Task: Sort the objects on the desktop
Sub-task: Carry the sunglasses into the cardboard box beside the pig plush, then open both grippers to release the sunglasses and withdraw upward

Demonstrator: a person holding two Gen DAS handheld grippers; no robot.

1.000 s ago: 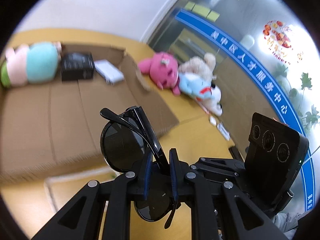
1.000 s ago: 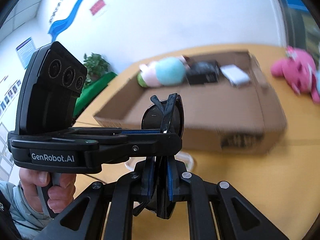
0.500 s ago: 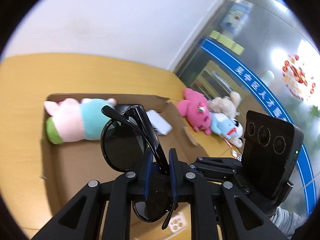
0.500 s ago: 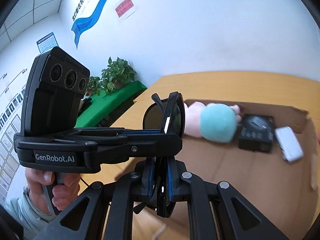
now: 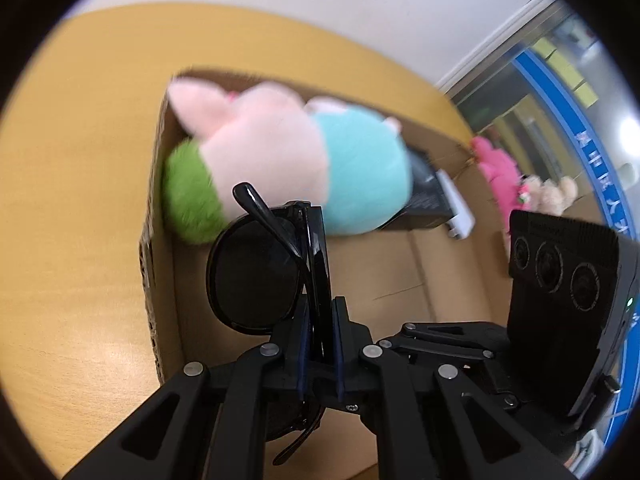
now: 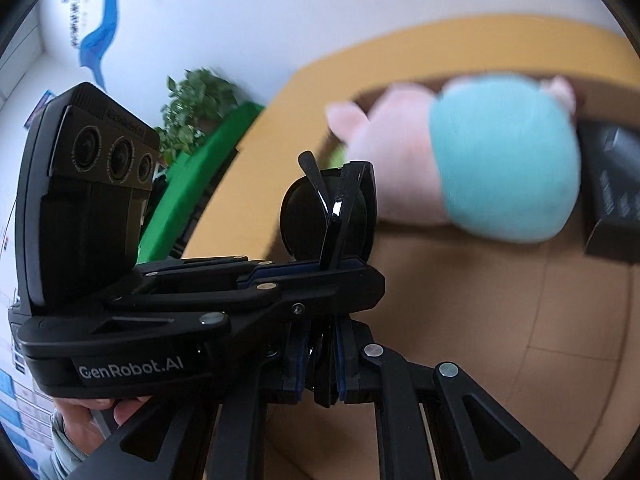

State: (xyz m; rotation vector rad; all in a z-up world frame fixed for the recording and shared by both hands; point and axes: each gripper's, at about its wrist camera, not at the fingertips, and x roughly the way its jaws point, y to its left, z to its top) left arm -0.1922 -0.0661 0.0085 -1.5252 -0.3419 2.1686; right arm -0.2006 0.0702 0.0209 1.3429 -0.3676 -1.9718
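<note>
Folded black sunglasses (image 5: 256,276) are clamped by both grippers at once. My left gripper (image 5: 320,316) is shut on the frame, and my right gripper (image 6: 322,344) is shut on the same sunglasses (image 6: 328,216) from the other side. The glasses hang over the left end of an open cardboard box (image 5: 452,280), close above a pink, teal and green plush toy (image 5: 288,160) that lies in the box. The plush also shows in the right wrist view (image 6: 480,160), blurred.
A black box (image 5: 424,200) and a white item (image 5: 456,204) lie in the cardboard box beside the plush. Pink and beige plush toys (image 5: 504,172) sit on the yellow table (image 5: 80,200) beyond the box. A green plant (image 6: 196,104) stands off the table.
Both grippers, still clamping the sunglasses, have moved forward and down into the box toward its left end; the pink and teal plush now looms much closer.
</note>
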